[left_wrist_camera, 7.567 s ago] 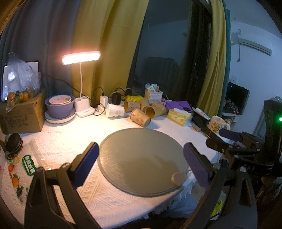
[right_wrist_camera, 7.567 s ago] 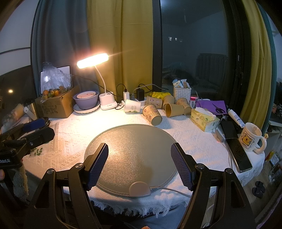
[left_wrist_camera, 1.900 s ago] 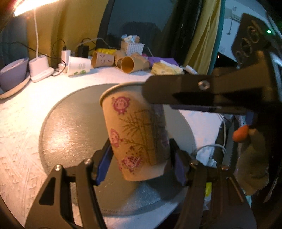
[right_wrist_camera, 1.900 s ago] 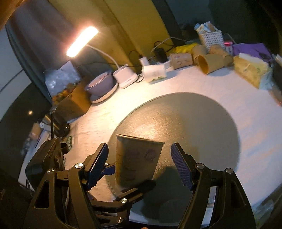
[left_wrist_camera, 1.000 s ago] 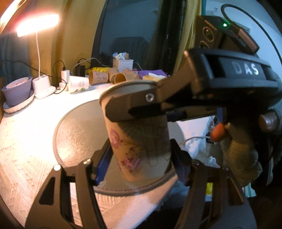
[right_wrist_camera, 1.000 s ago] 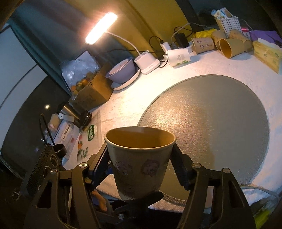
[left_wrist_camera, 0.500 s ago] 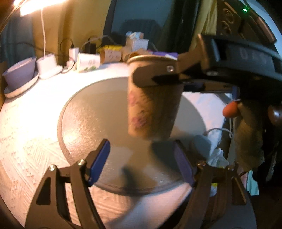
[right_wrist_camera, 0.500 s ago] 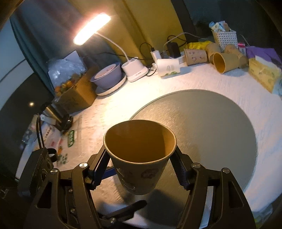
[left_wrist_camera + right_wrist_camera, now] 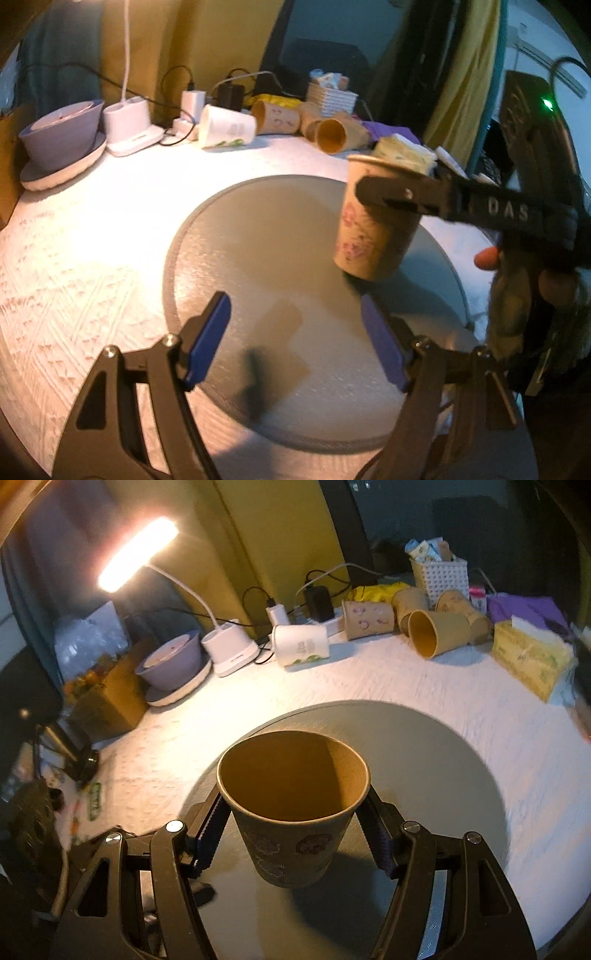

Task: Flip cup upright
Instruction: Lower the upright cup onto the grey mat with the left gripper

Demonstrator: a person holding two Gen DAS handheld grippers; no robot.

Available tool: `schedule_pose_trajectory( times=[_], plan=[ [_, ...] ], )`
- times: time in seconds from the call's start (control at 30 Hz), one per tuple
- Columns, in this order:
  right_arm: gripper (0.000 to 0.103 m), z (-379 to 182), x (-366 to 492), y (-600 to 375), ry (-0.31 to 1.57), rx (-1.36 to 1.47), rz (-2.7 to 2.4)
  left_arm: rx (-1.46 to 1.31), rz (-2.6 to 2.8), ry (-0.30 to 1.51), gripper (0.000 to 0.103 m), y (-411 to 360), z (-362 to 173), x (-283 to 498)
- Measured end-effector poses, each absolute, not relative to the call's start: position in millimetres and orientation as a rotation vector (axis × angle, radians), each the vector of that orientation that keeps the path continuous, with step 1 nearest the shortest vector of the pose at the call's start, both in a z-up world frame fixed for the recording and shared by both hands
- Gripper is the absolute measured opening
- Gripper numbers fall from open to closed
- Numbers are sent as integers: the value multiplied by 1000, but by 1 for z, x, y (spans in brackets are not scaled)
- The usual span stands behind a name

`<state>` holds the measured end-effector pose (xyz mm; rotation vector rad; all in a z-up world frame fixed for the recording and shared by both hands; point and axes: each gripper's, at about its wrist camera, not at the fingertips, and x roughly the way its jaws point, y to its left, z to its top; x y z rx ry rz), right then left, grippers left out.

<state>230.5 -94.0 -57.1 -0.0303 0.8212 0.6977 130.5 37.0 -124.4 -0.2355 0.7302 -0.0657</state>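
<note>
The right gripper [image 9: 295, 834] is gripping the paper cup [image 9: 293, 808] mouth-up just over the round grey mat [image 9: 443, 775], the left gripper [image 9: 295, 343] is idling with jaws open, so lowering and releasing looks next

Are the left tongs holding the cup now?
No, the left tongs stand open with nothing between them, while the right tongs grip the cup.

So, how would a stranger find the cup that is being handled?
Look at the round grey mat on the white tablecloth. Above it the right claw holds one paper cup, mouth up. The other cups lie on their sides by the window.
</note>
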Motion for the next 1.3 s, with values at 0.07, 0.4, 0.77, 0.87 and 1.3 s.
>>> schedule_pose_trajectory(
  times=[0.07,0.4,0.77,0.87,1.3],
  plan=[
    [70,-60,232,-90,805,-58,687,-243,-52,753,74,41,-130,136],
    [70,-71,236,-71,729,-124,683,-298,-39,787,74,50,-139,140],
    [70,-71,223,-74,717,-142,679,-290,-31,783,74,48,-137,139],
    [70,-70,218,-76,703,-150,672,-279,-27,778,74,47,-136,139],
    [70,-69,214,-84,683,-172,643,-257,-18,771,74,41,-132,135]
  ],
)
